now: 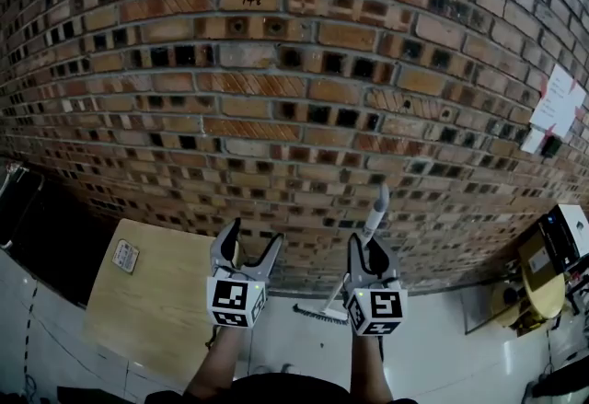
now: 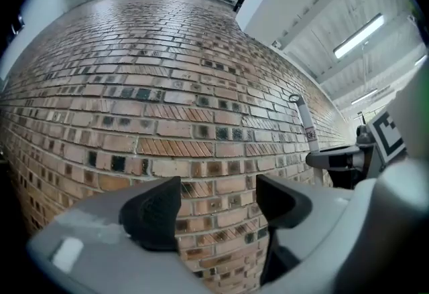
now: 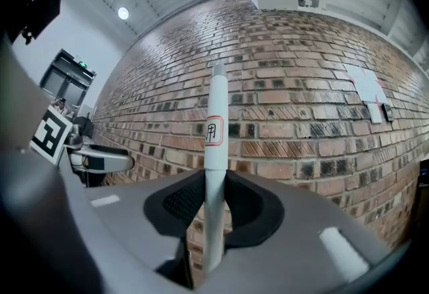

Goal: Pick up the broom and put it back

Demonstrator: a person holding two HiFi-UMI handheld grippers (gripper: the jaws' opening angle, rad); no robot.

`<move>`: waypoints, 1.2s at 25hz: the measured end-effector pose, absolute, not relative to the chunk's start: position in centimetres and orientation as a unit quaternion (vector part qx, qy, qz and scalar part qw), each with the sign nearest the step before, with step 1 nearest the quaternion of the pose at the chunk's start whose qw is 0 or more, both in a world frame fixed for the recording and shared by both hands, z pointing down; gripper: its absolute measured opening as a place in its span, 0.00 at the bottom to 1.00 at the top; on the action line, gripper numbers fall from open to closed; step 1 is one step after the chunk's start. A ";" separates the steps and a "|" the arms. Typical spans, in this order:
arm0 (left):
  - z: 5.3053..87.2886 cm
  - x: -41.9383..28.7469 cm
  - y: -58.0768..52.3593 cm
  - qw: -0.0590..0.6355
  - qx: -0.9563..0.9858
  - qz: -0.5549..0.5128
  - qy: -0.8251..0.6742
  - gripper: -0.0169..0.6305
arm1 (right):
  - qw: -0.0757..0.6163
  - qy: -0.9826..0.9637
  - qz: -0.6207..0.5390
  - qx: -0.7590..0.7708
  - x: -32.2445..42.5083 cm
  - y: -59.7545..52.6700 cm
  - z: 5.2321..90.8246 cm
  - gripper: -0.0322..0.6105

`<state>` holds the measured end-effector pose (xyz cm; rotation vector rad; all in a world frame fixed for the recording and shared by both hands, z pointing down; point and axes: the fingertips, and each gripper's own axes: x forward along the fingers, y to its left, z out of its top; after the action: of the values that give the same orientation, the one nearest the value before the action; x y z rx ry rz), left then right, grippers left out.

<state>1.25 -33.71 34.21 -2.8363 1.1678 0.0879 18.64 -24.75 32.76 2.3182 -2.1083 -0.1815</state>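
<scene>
1. The right gripper (image 3: pixel 214 202) has its jaws pressed together on the broom (image 3: pixel 216 132). The dark pads pinch the white handle from both sides, and the stick stands upright between them.
2. A red-ringed label (image 3: pixel 213 130) wraps the handle just above those jaws.
3. The left gripper (image 2: pixel 218 205) has its jaws spread a little. Nothing sits between the two dark pads, only brick seen through the gap.
4. In the head view, the right gripper (image 1: pixel 368 253) and left gripper (image 1: pixel 250 241) are held side by side and apart, each pointing at the wall.
5. Each gripper carries a marker cube, the left cube (image 1: pixel 236 301) and the right cube (image 1: pixel 379 310), facing the camera above the person's forearms.
6. The broom (image 1: pixel 375 213) rises above the right jaws with its tip near the bricks. Below them the stick slants down to the left, ending in a pale head low between the two grippers. Whether the head touches the floor (image 1: pixel 433 347) cannot be told.
7. From the left gripper view, the handle (image 2: pixel 305 125) shows to the right, gripped by the other tool.
8. A brick wall (image 1: pixel 276 71) fills most of the scene, with a white paper (image 1: pixel 557 108) stuck on it at the right.
9. A wooden worktop (image 1: pixel 156 319) stands at the lower left against the wall, with a small card (image 1: pixel 125 255) lying on it.
</scene>
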 end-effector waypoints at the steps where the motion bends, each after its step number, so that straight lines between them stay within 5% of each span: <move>1: 34.2 1.2 -33.8 0.038 -0.924 0.029 0.381 0.57 | 0.003 -0.671 -0.058 0.739 18.7 -24.8 32.8 0.19; 30: 40.9 3.8 -34.2 0.005 -0.937 -0.024 0.348 0.57 | 0.026 -0.693 0.015 0.720 18.8 -25.6 41.4 0.19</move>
<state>3.76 -34.21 40.95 -2.9354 1.0887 -0.0748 18.82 -25.56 41.41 2.2263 -2.1408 0.0474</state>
